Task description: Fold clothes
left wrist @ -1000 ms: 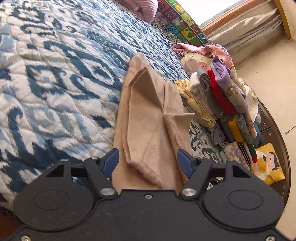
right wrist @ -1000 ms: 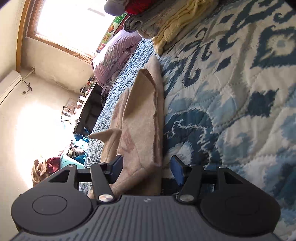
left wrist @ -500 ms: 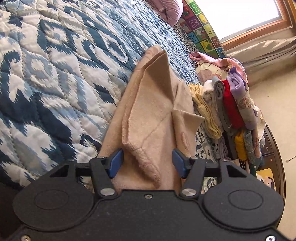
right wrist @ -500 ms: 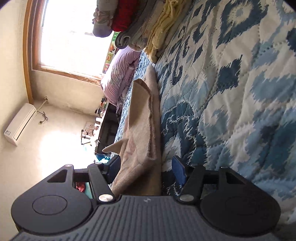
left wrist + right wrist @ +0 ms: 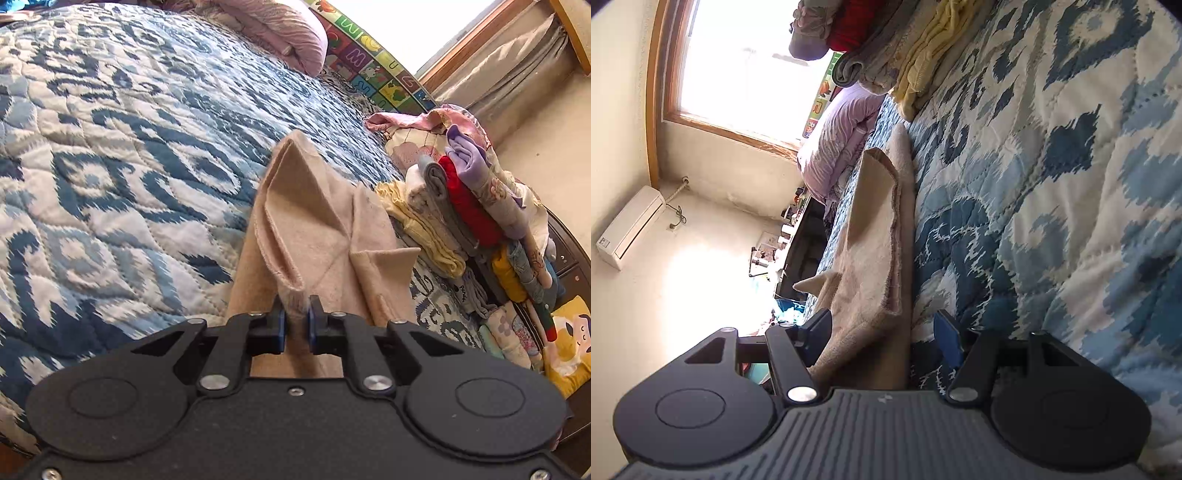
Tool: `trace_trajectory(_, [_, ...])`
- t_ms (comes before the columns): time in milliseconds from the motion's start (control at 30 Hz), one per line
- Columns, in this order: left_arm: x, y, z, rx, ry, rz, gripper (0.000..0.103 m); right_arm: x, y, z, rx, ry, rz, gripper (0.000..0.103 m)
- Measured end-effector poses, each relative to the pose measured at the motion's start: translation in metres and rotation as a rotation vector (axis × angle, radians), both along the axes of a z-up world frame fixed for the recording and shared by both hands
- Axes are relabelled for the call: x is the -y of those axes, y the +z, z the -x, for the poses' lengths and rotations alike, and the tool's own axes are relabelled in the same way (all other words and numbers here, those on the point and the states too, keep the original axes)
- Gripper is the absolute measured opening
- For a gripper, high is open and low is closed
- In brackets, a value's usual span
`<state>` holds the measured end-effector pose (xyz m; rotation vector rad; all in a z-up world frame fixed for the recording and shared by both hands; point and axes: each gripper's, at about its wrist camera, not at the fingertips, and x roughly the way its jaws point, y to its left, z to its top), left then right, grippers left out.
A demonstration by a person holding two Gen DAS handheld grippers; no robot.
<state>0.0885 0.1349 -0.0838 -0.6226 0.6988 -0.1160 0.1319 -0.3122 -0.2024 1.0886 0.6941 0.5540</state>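
A beige garment (image 5: 325,236) lies partly folded on the blue-and-white quilt (image 5: 110,166), one flap standing up in a ridge. My left gripper (image 5: 294,325) is shut on the near end of that raised flap, the cloth pinched between its blue pads. In the right wrist view, which is rolled sideways, the same beige garment (image 5: 871,251) runs away from me along the quilt (image 5: 1052,184). My right gripper (image 5: 882,338) is open, its fingers straddling the garment's near edge without both pads pressing on it.
A stack of folded clothes (image 5: 461,206) sits at the bed's right edge beside the garment, also seen as the clothes stack (image 5: 886,48). A lilac pillow (image 5: 280,33) lies at the far end. A dark wooden bed frame (image 5: 569,251) borders the right.
The left gripper's jaws have come together from wide open and now pinch the garment's raised flap. The right gripper stays open around the garment's edge.
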Motion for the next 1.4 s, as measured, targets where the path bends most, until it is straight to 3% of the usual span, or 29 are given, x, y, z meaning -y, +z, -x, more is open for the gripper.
trace_trajectory(233, [-0.057, 0.006, 0.040, 0.076, 0.130, -0.087, 0.009, 0.000, -0.001, 0.002, 0.008, 0.002, -0.006, 0.060])
trace_trajectory(367, [-0.096, -0.029, 0.061, 0.007, 0.255, -0.012, 0.009, 0.000, -0.001, 0.002, 0.009, 0.002, -0.006, 0.060])
trace_trajectory(467, [-0.110, -0.050, 0.071, -0.061, 0.273, 0.038, 0.008, 0.000, -0.001, 0.002, 0.010, 0.002, -0.003, 0.060])
trace_trajectory(567, [-0.119, -0.051, 0.079, -0.040, 0.255, 0.100, 0.008, -0.001, 0.000, 0.002, 0.012, 0.004, 0.001, 0.060])
trace_trajectory(667, [-0.126, -0.038, 0.075, 0.004, 0.230, 0.088, 0.013, -0.002, 0.000, 0.003, 0.019, 0.009, 0.016, 0.060])
trace_trajectory(767, [-0.132, -0.022, 0.051, 0.038, 0.175, 0.057, 0.030, -0.005, 0.001, 0.003, 0.034, 0.019, 0.044, 0.060])
trace_trajectory(833, [-0.133, -0.012, 0.024, 0.057, 0.119, 0.023, 0.033, -0.007, 0.001, 0.003, 0.044, 0.025, 0.064, 0.059])
trace_trajectory(933, [-0.133, -0.004, -0.022, 0.068, 0.038, -0.031, 0.051, -0.010, 0.001, 0.002, 0.061, 0.034, 0.086, 0.059])
trace_trajectory(1067, [-0.138, -0.008, -0.087, 0.059, -0.028, -0.046, 0.054, -0.010, -0.001, 0.001, 0.067, 0.029, 0.084, 0.054])
trace_trajectory(1233, [-0.146, -0.031, -0.137, 0.026, -0.087, 0.048, 0.057, -0.009, -0.005, -0.001, 0.066, 0.013, 0.071, 0.048])
trace_trajectory(1300, [-0.148, -0.042, -0.152, 0.011, -0.109, 0.101, 0.055, -0.011, -0.005, -0.002, 0.070, 0.010, 0.076, 0.046])
trace_trajectory(1333, [-0.148, -0.046, -0.155, 0.012, -0.125, 0.137, 0.046, -0.011, -0.005, -0.002, 0.072, 0.008, 0.079, 0.043])
trace_trajectory(1367, [-0.147, -0.048, -0.156, 0.021, -0.139, 0.161, 0.022, -0.012, -0.006, -0.003, 0.072, 0.005, 0.083, 0.040])
trace_trajectory(1400, [-0.145, -0.048, -0.155, 0.033, -0.151, 0.164, 0.009, -0.012, -0.007, -0.003, 0.071, 0.002, 0.085, 0.038])
